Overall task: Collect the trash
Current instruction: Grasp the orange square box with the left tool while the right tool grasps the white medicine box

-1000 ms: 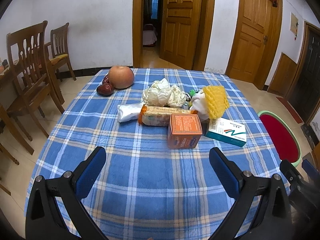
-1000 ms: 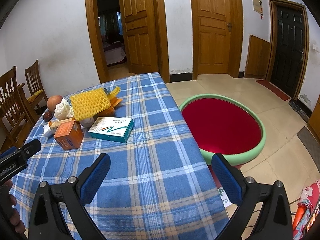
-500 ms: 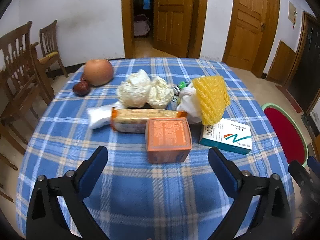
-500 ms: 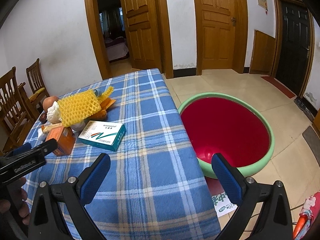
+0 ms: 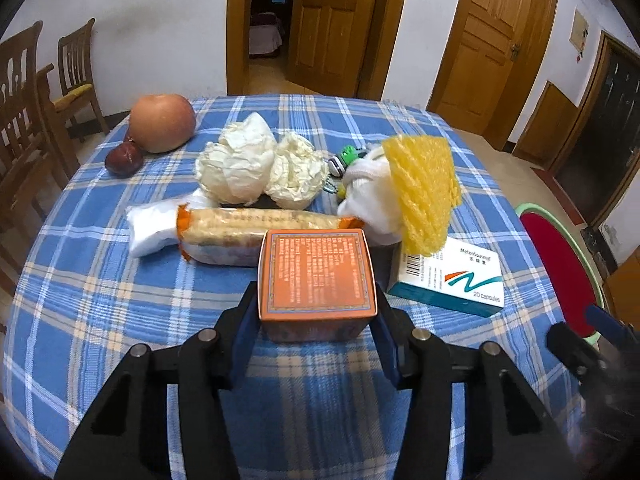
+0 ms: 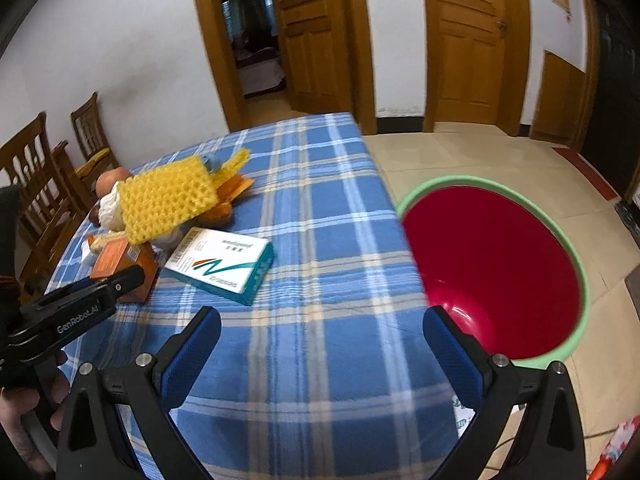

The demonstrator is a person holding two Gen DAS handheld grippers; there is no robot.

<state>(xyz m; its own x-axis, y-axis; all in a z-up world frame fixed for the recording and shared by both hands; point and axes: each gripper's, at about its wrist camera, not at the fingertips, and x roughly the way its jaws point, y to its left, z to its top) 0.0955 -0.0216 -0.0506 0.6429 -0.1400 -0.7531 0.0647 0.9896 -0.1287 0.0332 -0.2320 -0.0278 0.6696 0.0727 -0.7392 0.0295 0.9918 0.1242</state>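
Observation:
My left gripper (image 5: 316,320) is shut on an orange box (image 5: 316,276) that rests on the blue plaid table (image 5: 120,288); its blue pads press both sides. The box also shows in the right wrist view (image 6: 120,260). Behind it lie a biscuit packet (image 5: 256,228), two crumpled paper balls (image 5: 260,164), a yellow foam net (image 5: 420,192) over white wrapping and a white medicine box (image 5: 452,276). My right gripper (image 6: 320,340) is open and empty above the table's near right edge, beside a red basin (image 6: 500,268) on the floor.
An apple (image 5: 162,122) and a dark red fruit (image 5: 124,158) sit at the far left of the table. Wooden chairs (image 5: 24,120) stand to the left. Wooden doors line the back wall.
My left gripper moved forward and closed on the orange box. My right gripper shifted slightly closer to the table and basin, still open.

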